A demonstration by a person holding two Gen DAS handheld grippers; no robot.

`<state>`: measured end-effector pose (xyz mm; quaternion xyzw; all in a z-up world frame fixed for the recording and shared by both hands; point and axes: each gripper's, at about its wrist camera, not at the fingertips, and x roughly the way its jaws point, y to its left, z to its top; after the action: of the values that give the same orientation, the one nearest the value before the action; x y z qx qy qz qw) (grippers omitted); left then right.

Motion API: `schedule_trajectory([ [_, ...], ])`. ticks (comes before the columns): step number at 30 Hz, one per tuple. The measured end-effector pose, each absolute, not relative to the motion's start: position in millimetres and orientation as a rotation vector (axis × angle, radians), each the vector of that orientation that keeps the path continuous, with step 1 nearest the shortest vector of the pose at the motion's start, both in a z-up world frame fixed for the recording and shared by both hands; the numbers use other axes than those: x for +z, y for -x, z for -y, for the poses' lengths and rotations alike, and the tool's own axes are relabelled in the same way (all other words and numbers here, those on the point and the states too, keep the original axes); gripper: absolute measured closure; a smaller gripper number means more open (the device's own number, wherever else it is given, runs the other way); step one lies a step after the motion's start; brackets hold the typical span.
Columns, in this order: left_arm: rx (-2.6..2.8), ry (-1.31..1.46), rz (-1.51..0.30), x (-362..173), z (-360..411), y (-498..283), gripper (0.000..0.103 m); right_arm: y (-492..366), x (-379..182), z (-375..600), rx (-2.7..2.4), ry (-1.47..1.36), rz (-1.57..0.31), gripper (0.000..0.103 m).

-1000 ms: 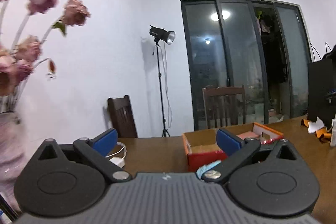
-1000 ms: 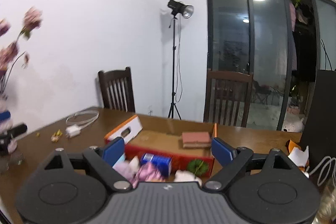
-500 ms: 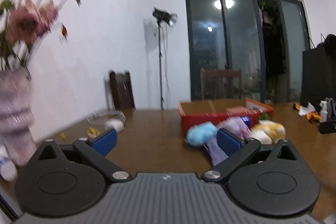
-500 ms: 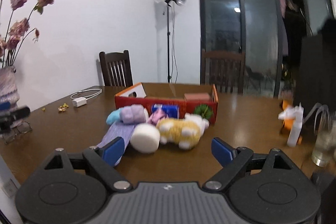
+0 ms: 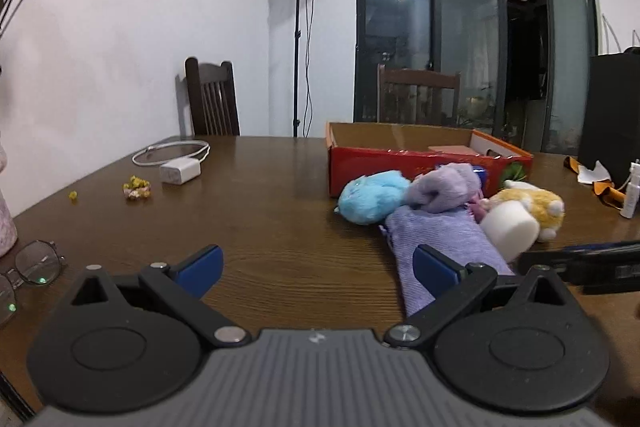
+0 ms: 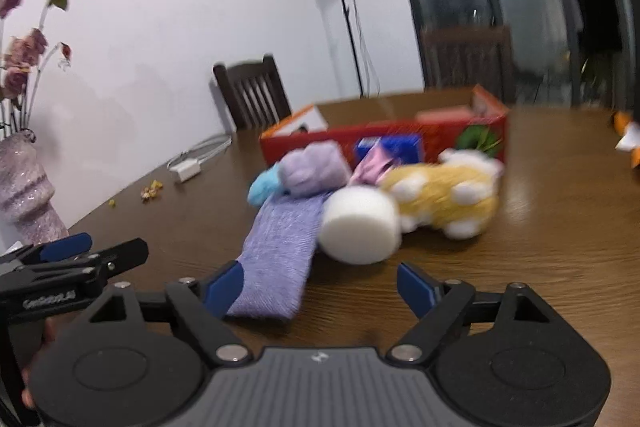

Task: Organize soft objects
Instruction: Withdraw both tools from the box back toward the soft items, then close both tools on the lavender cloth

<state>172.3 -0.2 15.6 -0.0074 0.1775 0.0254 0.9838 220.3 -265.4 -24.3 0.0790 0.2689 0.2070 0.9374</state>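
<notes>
A heap of soft things lies on the brown table in front of a red cardboard box [image 5: 400,163] [image 6: 460,129]: a light blue plush [image 5: 372,199] [image 6: 262,189], a purple plush [image 5: 444,193] [image 6: 314,167], a long purple sock [image 5: 436,247] [image 6: 280,251], a white foam cylinder [image 5: 510,231] [image 6: 360,225] and a yellow-and-white plush [image 5: 532,205] [image 6: 444,199]. My left gripper [image 5: 316,267] stands open over bare table, its right finger by the sock. My right gripper [image 6: 320,287] is open with its jaws closing; the sock's near end lies between them, untouched.
A white charger with cable [image 5: 180,171] [image 6: 186,169], small yellow flower bits [image 5: 136,187] and glasses [image 5: 36,263] lie at the left. A pink vase with roses [image 6: 24,187] stands far left. Two chairs stand behind the table. A white bottle [image 5: 630,193] stands right.
Both grippers have come down and tilted toward the table. The soft things, earlier low or hidden in view, now lie close in front. The right jaws have narrowed a little.
</notes>
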Motion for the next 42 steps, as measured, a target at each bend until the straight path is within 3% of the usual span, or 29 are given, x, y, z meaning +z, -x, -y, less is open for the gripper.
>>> schedule_trajectory([
  [1, 0.056, 0.010, -0.365, 13.9, -1.2, -176.8, 0.000, -229.5, -28.0, 259.5, 0.435, -0.172, -0.570, 0.026],
  [3, 0.066, 0.001, -0.379, 10.6, -4.1, -184.5, 0.000, -246.7, -35.5, 247.2, 0.458, -0.191, -0.606, 0.042],
  [5, 0.071, 0.005, -0.389, 10.4, -8.3, -191.5, 0.000, -260.1, -42.9, 234.4, 0.483, -0.180, -0.647, 0.079],
  [6, 0.071, 0.008, -0.391, 10.9, -9.9, -194.4, 0.000, -262.7, -44.9, 230.2, 0.504, -0.167, -0.665, 0.086],
  [8, 0.049, 0.014, -0.395, 13.1, -11.8, -198.9, 0.000, -258.7, -44.2, 230.0, 0.572, -0.142, -0.673, 0.091],
  [12, -0.111, 0.046, -0.403, 17.7, -7.8, -199.7, 0.000, -237.7, -36.6, 255.6, 0.745, -0.039, -0.736, 0.090],
  [16, -0.305, 0.101, -0.423, 16.7, 8.0, -206.5, 0.000, -227.6, -29.4, 301.0, 0.605, 0.024, -0.743, 0.062],
  [19, -0.376, 0.131, -0.474, 12.0, 22.5, -221.2, 0.001, -226.4, -21.7, 331.2, 0.408, -0.025, -0.689, 0.062],
  [21, -0.405, 0.165, -0.526, 9.2, 29.3, -231.1, 0.011, -219.8, -18.9, 346.9, 0.335, -0.111, -0.660, 0.058],
  [23, -0.445, 0.193, -0.602, 4.1, 33.5, -239.8, 0.035, -210.3, -20.8, 351.8, 0.324, -0.183, -0.654, 0.049],
  [26, -0.493, 0.281, -0.675, -6.9, 31.0, -244.2, 0.057, -203.6, -31.1, 342.2, 0.353, -0.273, -0.648, 0.041],
  [30, -0.476, 0.303, -0.662, -5.5, 32.9, -233.6, 0.069, -210.9, -44.0, 320.8, 0.341, -0.264, -0.672, 0.041],
  [32, -0.463, 0.299, -0.648, -6.0, 34.4, -227.9, 0.074, -217.6, -46.0, 309.5, 0.363, -0.226, -0.676, 0.044],
  [34, -0.447, 0.291, -0.634, -4.5, 35.9, -224.8, 0.076, -221.4, -46.8, 296.7, 0.378, -0.150, -0.671, 0.056],
  [37, -0.437, 0.246, -0.616, -0.6, 37.4, -218.9, 0.075, -214.6, -46.3, 267.4, 0.353, 0.062, -0.649, 0.064],
  [38, -0.428, 0.228, -0.608, 1.6, 37.6, -216.8, 0.075, -212.3, -45.5, 261.1, 0.351, 0.101, -0.639, 0.073],
  [42, -0.424, 0.200, -0.591, 5.9, 33.1, -207.2, 0.080, -203.9, -46.0, 257.4, 0.377, 0.101, -0.626, 0.093],
])
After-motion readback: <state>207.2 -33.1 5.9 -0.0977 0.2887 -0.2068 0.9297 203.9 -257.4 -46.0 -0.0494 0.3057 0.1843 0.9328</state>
